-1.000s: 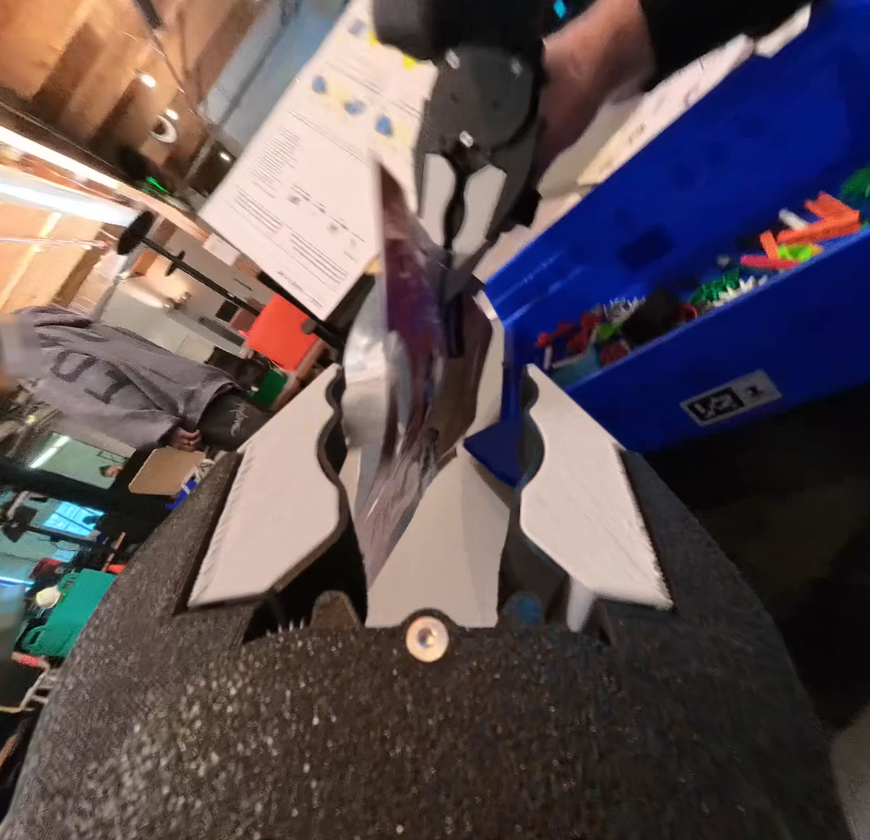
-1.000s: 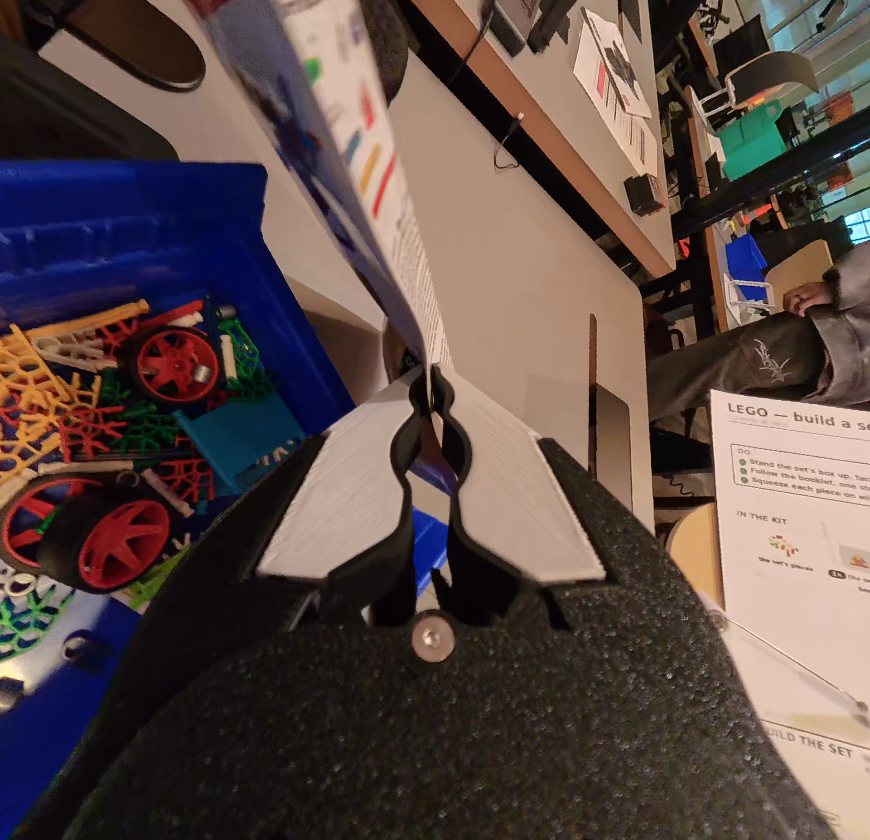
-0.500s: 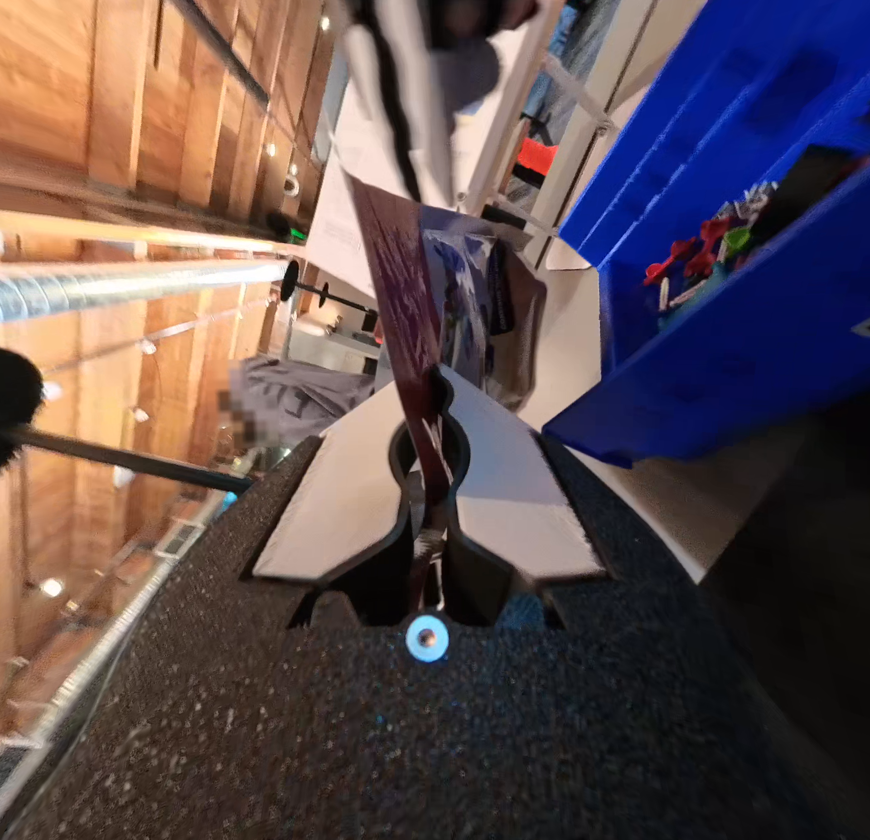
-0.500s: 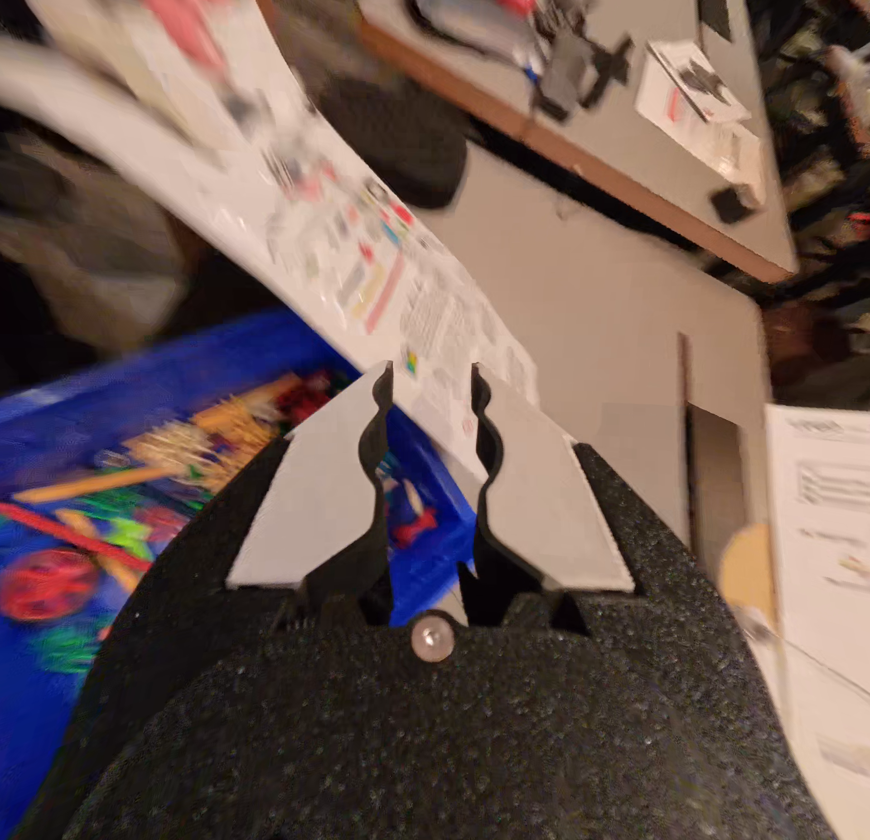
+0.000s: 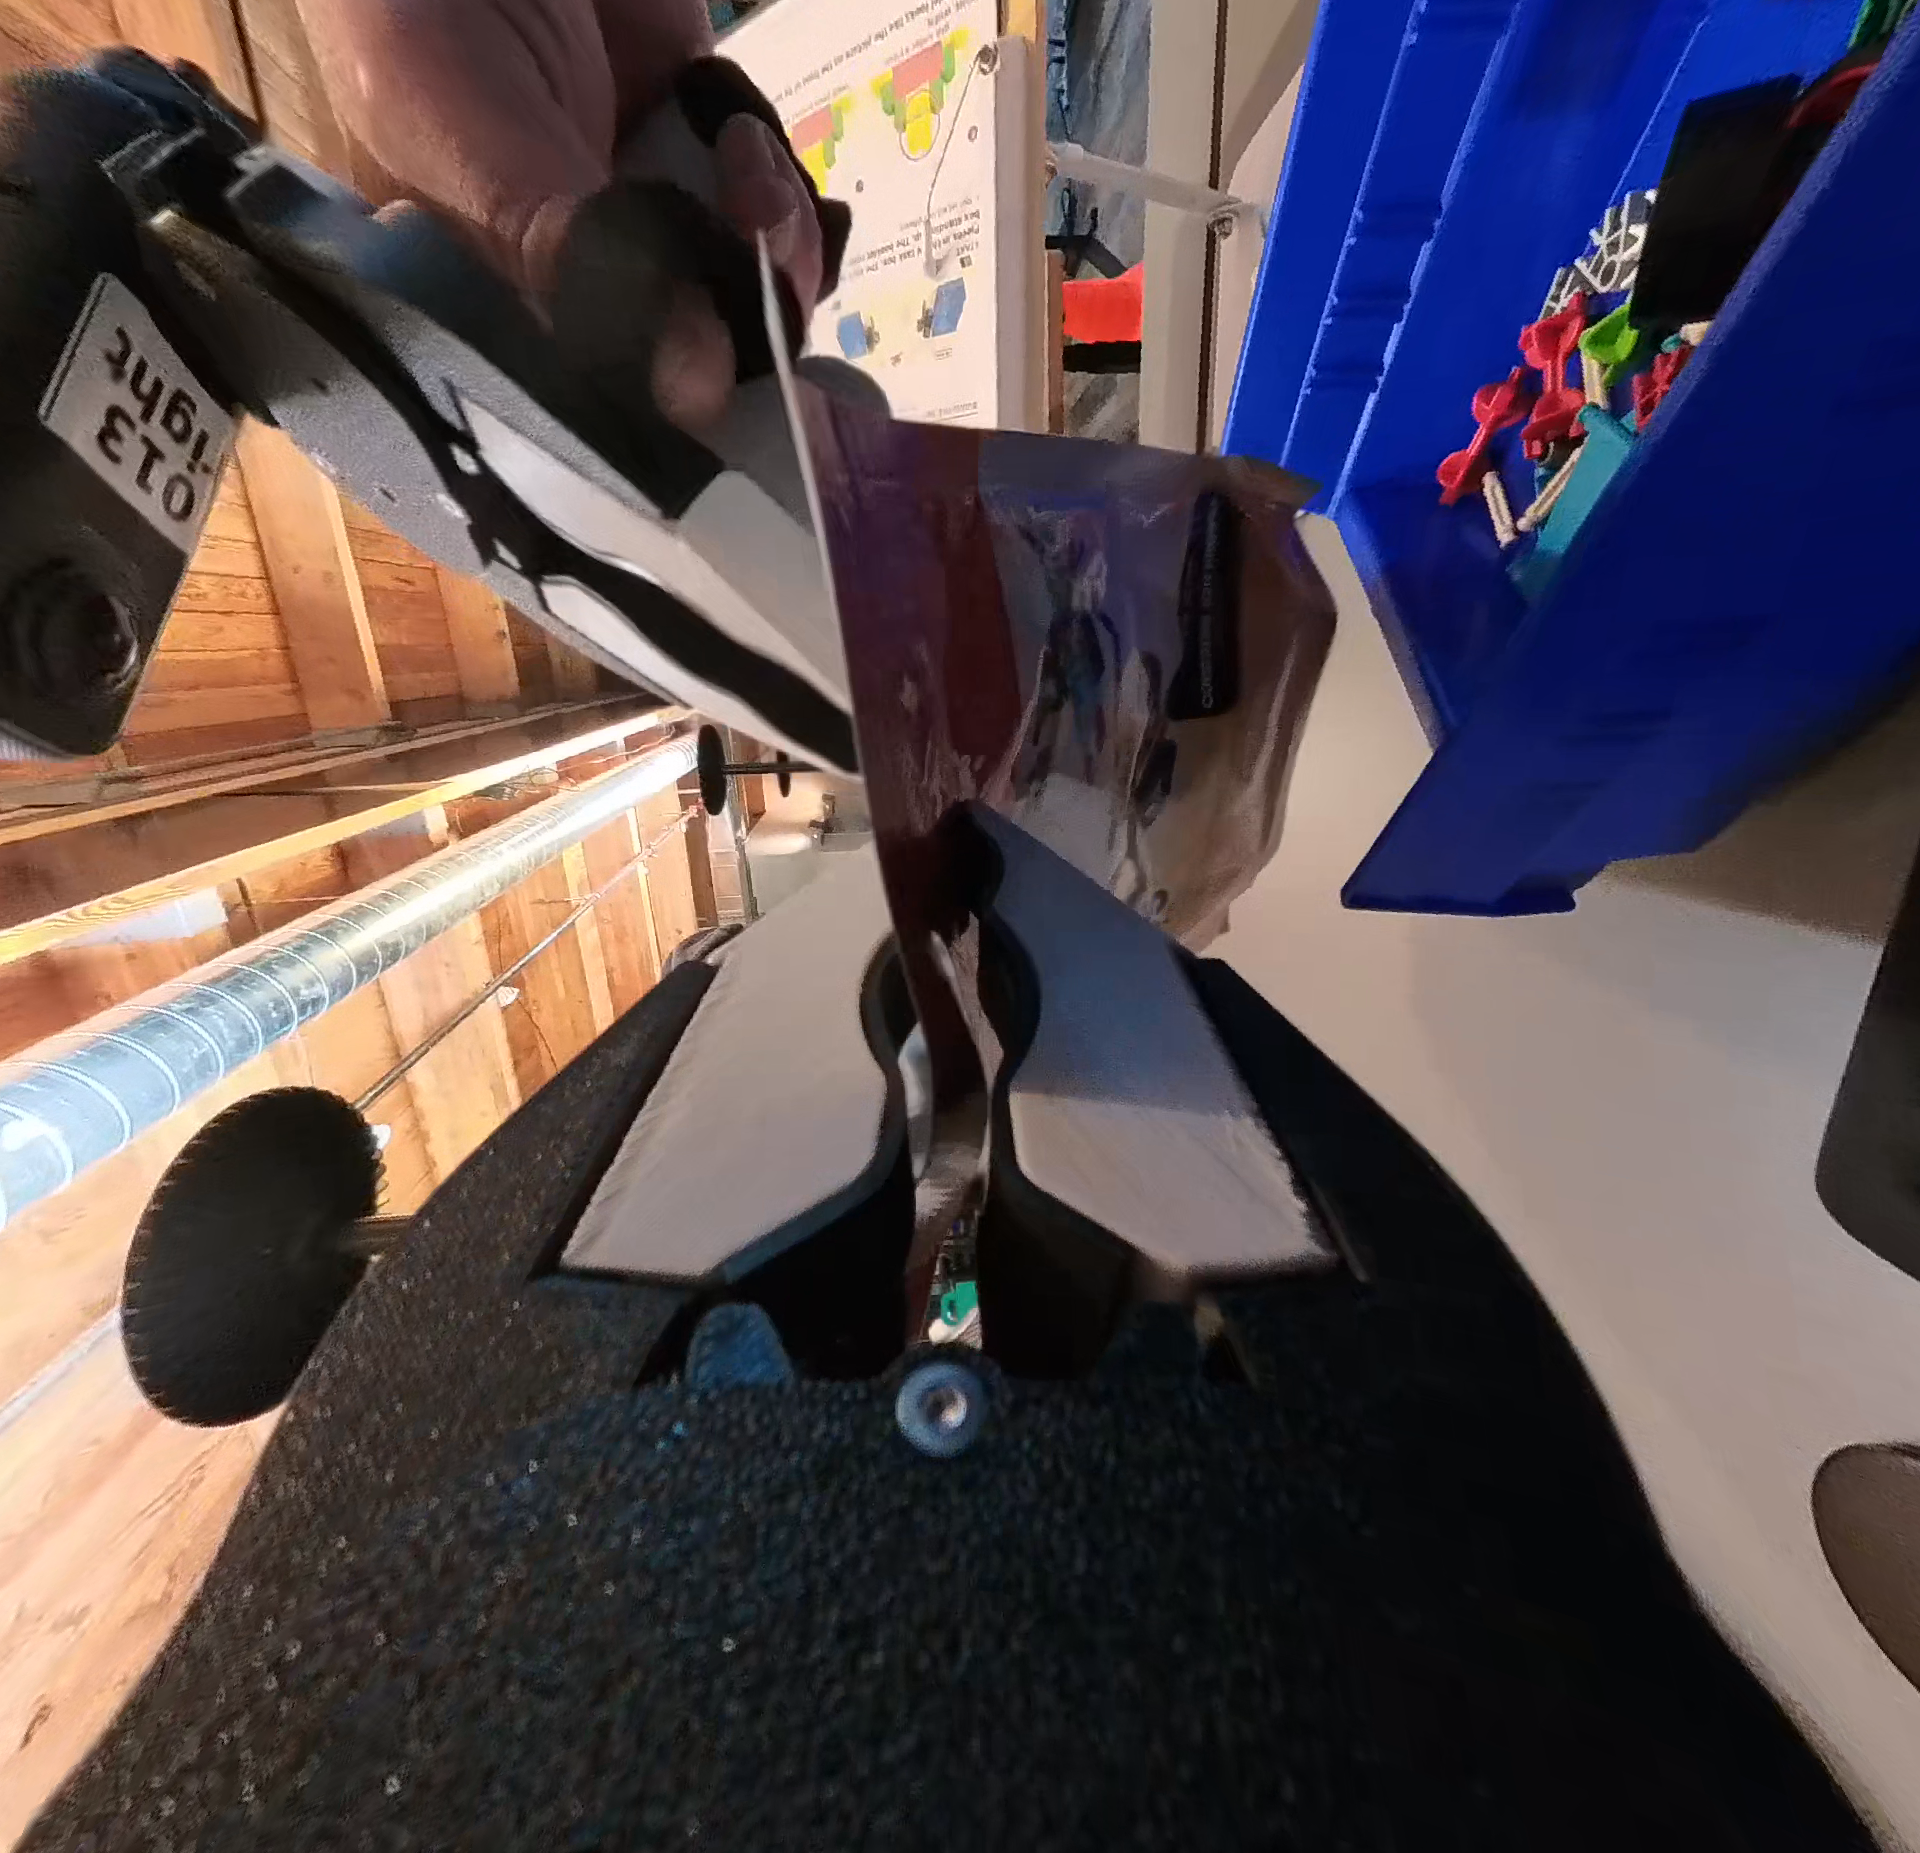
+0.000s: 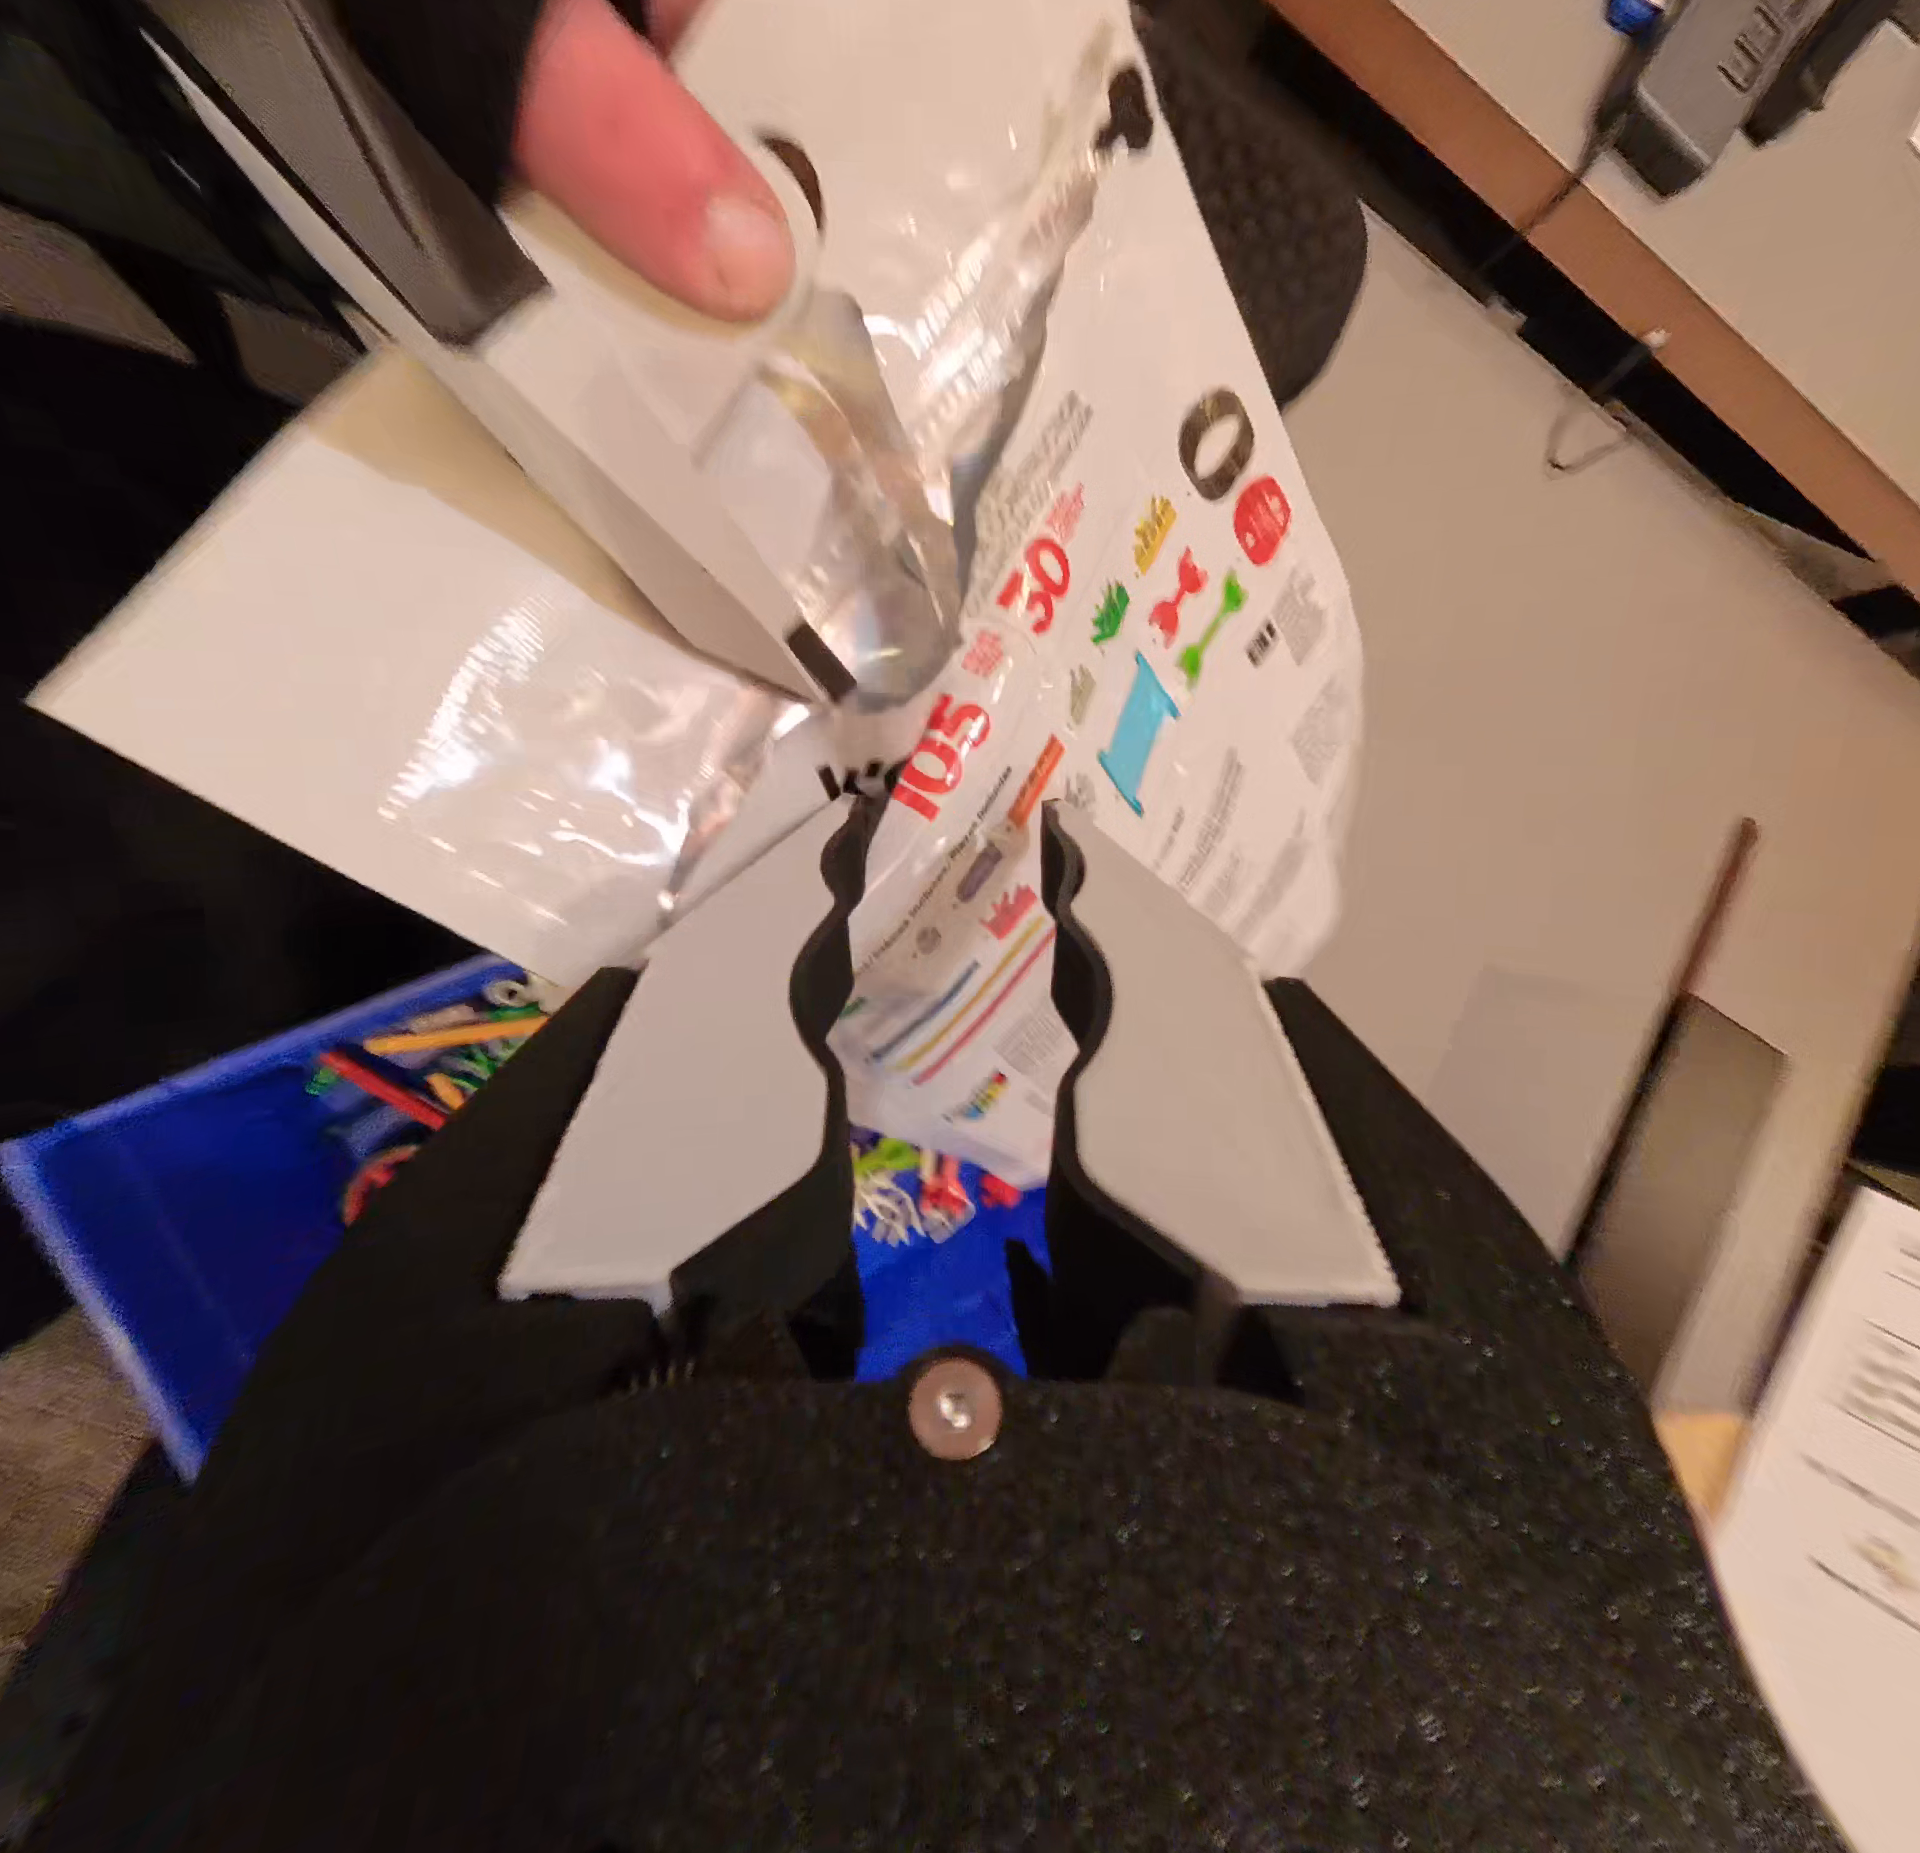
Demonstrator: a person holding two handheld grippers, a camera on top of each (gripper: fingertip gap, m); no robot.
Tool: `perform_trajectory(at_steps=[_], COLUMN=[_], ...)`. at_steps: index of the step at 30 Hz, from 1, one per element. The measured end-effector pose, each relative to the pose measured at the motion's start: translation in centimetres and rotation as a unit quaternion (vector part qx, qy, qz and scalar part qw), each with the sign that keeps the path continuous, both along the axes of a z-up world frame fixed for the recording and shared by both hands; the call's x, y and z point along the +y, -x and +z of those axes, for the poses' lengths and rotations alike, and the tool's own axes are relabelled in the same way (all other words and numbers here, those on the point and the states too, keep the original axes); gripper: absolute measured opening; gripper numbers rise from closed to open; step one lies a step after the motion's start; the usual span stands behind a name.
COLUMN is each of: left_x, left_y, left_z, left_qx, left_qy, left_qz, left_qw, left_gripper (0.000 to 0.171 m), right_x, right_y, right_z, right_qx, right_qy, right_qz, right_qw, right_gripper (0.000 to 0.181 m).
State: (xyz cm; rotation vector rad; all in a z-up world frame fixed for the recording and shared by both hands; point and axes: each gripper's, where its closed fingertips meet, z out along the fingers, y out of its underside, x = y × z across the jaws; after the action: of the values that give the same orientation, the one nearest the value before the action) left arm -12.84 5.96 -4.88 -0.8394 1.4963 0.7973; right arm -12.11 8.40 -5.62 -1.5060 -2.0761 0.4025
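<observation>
- The pale counter (image 5: 1558, 1180) carries everything. From the right wrist view it is bare out to its far edge, so I judge there is free room on that side. Beyond that edge stands a second, wood-edged desk (image 6: 1558, 172) with gear on it.
- A blue bin (image 5: 1662, 660) sits on the counter, and its rim comes close beside the held sheet. I judge this to be the tight side, where a swing could catch the bin wall.
- An instruction sheet (image 5: 914, 193) stands upright on a stand behind the grippers and closes off that direction.
- The printed booklet (image 5: 1091, 608) in its glossy clear sleeve is held in the air above the counter, just beside the bin, with nothing under it.
- The left gripper (image 5: 951, 868) is clenched on the booklet's lower edge. The sheet runs deep between the fingers, so the hold looks firm to me. The slick sleeve could slip if it were gripped only at the tips.
- The right gripper (image 6: 956, 816) has its fingers released. They stand apart on either side of the booklet's edge, and whether they touch it I cannot tell.
- A bare fingertip (image 6: 707, 224) of the person's hand shows on the left gripper's handle.
- Coloured building pieces (image 5: 1538, 401) lie loose inside the bin.
</observation>
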Motion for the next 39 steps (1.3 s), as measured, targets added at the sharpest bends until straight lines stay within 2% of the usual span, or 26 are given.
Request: perform_trajectory(at_steps=[3,5,7,10,13,14,15,17,18,20,21,24,29,31,32,34,37,39], left_x=[-0.5,-0.8,-1.1,-1.7,-2.9,-3.2,-2.8,-3.5,-4.3,-6.0,-6.8,-9.5,-17.0,-20.4,-22.1,-25.0,-28.1,-29.5], left_y=[-0.1,-0.2,-0.1,0.0,-0.6,-0.8,0.1,0.7,0.7,0.9,1.0,2.5,4.0,3.0,2.2,1.0,0.0,-0.1], left_z=[0.3,0.3,0.4,-0.4,-1.6,-1.8,-1.7,-0.8,-0.3,-0.4,-0.1,1.3,5.4,5.6,5.4,4.2,1.3,-2.5], left_qx=[0.001,0.009,0.004,0.020,0.010,-0.005,0.004,-0.016,-0.016,0.028,0.043,0.094,0.154,0.177,0.183,0.199,0.172,0.163], left_qy=[-0.014,-0.017,-0.010,0.008,0.057,0.076,0.067,0.064,0.053,0.040,0.032,0.005,-0.042,-0.045,-0.044,-0.036,0.013,0.070], left_qz=[-0.008,-0.007,-0.005,-0.001,0.002,0.011,0.044,0.052,0.050,0.060,0.063,0.094,0.100,0.086,0.073,0.059,0.046,0.049], left_qw=[1.000,1.000,1.000,1.000,0.998,0.997,0.997,0.996,0.997,0.997,0.997,0.991,0.982,0.979,0.979,0.978,0.984,0.983], left_gripper=[0.000,0.000,0.000,0.000,0.000,0.000,0.000,0.000,0.000,0.000,0.000,0.000,0.000,0.000,0.000,0.000,0.000,0.000], right_x=[0.6,-0.3,0.3,2.4,3.7,4.8,4.6,2.9,1.6,-0.9,-2.1,-5.9,-14.4,-17.1,-18.6,-22.0,-24.9,-24.7], right_y=[-0.5,0.3,0.8,1.1,1.7,1.3,1.4,1.6,1.7,2.6,3.2,4.9,8.3,9.0,9.2,9.1,8.1,6.8], right_z=[-0.6,-0.8,-0.9,0.3,1.7,2.6,3.3,4.3,4.0,4.3,4.2,2.8,4.6,4.6,4.1,1.9,-1.9,-4.3], right_qx=[-0.031,-0.023,-0.033,-0.030,0.022,0.032,0.055,0.072,0.066,0.067,0.056,-0.008,0.031,0.031,0.030,0.011,0.014,0.028], right_qy=[-0.070,-0.112,-0.185,-0.283,-0.252,-0.282,-0.276,-0.283,-0.263,-0.267,-0.284,-0.295,-0.200,-0.188,-0.178,-0.157,-0.120,-0.126], right_qz=[-0.014,-0.003,-0.025,-0.080,-0.131,-0.144,-0.156,-0.151,-0.144,-0.124,-0.109,-0.068,-0.014,-0.005,-0.001,0.018,0.006,-0.039], right_qw=[0.997,0.993,0.982,0.955,0.959,0.948,0.947,0.944,0.952,0.953,0.951,0.953,0.979,0.982,0.984,0.987,0.993,0.991], right_gripper=[0.034,0.016,0.000,0.000,0.000,0.000,0.000,0.000,0.000,0.000,0.004,0.031,0.034,0.031,0.027,0.000,0.000,0.000])
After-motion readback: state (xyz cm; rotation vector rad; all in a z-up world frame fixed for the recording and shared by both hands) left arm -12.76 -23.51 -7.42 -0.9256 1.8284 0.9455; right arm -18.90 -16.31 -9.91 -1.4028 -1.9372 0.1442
